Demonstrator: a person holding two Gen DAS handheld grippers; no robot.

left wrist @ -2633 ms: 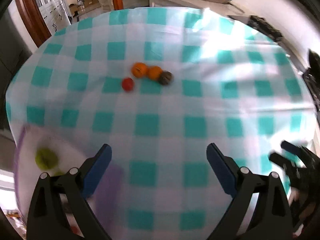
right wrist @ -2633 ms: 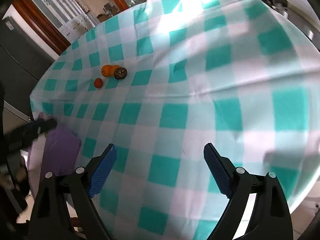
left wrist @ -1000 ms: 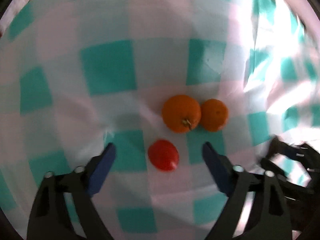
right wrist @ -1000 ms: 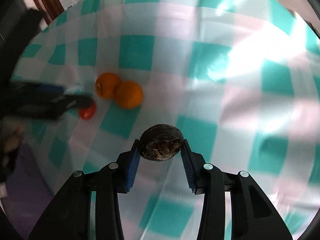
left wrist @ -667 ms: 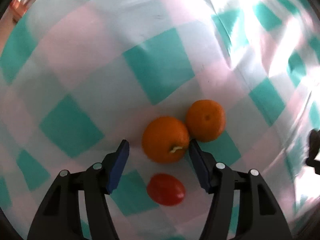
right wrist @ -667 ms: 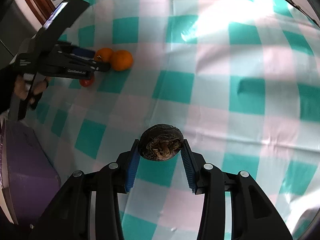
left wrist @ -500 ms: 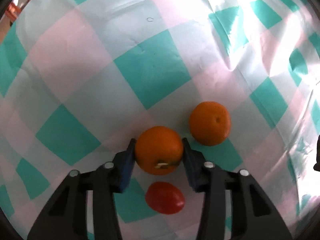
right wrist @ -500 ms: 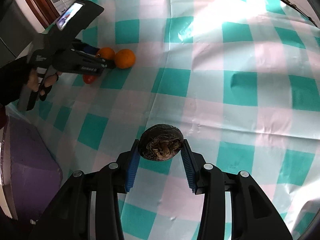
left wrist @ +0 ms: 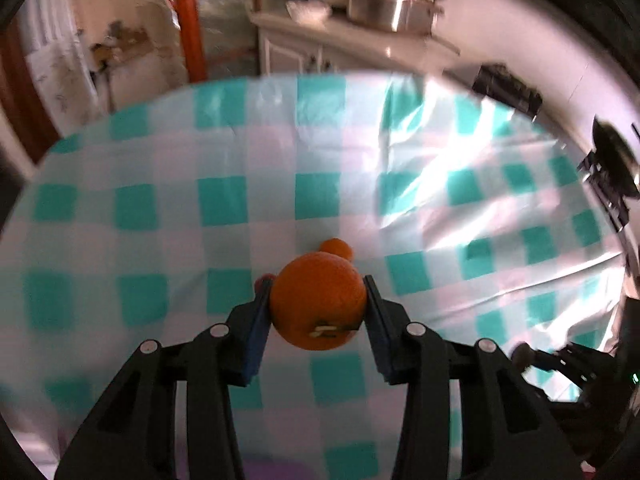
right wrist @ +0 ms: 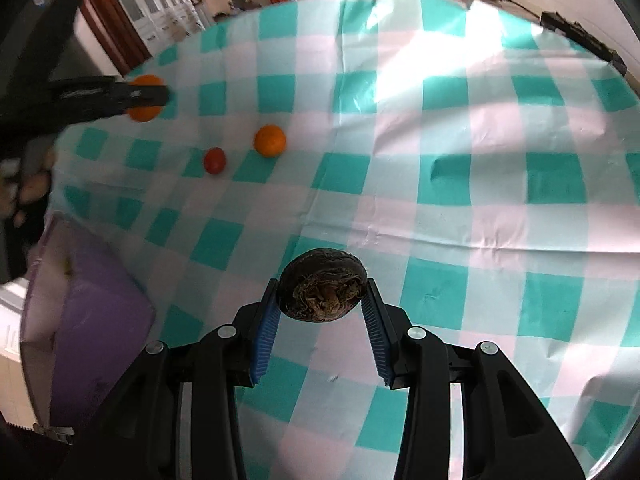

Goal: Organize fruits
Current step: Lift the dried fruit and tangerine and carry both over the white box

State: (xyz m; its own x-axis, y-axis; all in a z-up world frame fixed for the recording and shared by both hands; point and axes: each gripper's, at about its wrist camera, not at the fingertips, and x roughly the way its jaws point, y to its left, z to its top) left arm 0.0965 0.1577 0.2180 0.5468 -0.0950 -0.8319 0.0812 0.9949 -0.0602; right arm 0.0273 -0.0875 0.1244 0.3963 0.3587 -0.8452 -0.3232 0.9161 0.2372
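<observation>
My left gripper (left wrist: 318, 304) is shut on an orange (left wrist: 318, 300) and holds it above the checked tablecloth (left wrist: 240, 208). Behind it a second orange (left wrist: 336, 249) and a sliver of a red tomato (left wrist: 264, 280) lie on the cloth. My right gripper (right wrist: 322, 300) is shut on a dark brown round fruit (right wrist: 322, 290), also raised over the cloth. In the right wrist view the left gripper (right wrist: 160, 96) shows at far left with its orange (right wrist: 145, 98), and the second orange (right wrist: 270, 141) and tomato (right wrist: 215, 161) lie apart on the table.
A purple bin (right wrist: 88, 320) stands at the table's near left edge, with a hand (right wrist: 28, 188) above it. A counter with a metal pot (left wrist: 384, 4) and a bowl (left wrist: 308, 8) lies beyond the table. Dark objects (left wrist: 506, 88) sit off the far right edge.
The left gripper closed on the nearer orange and lifted it off the cloth, tilting up so the room shows. The right gripper drew back with the brown fruit still held.
</observation>
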